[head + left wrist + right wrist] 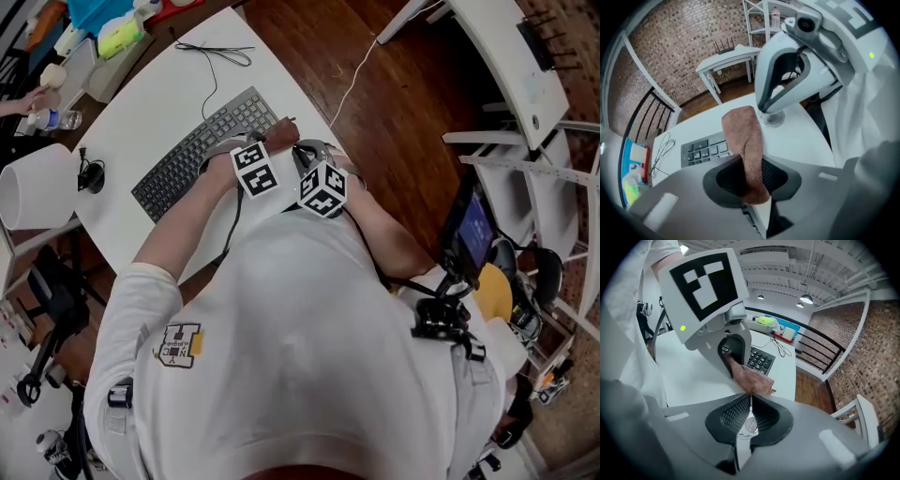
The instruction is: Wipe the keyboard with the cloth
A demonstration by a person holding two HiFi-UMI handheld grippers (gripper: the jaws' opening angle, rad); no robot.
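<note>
- Cloth (744,140): brown, hanging pinched in the left hand-held gripper (751,178), stretching forward past the right end of the keyboard (705,150).
- Clamping narrowly on that folded strip with the left jaws, both pads pressing on the fabric.
- Holding the right hand-held gripper (750,401) with jaws pressed together, nothing clearly between them; tips sitting just beside the cloth's far end, contact impossible to tell.
- Lying diagonally on the white surface (131,103): the keyboard, with both hand-held grippers bunched close together at the end nearest the person.
- Trailing loose on the surface beyond the keyboard's far end: a thin black cable (216,52).
</note>
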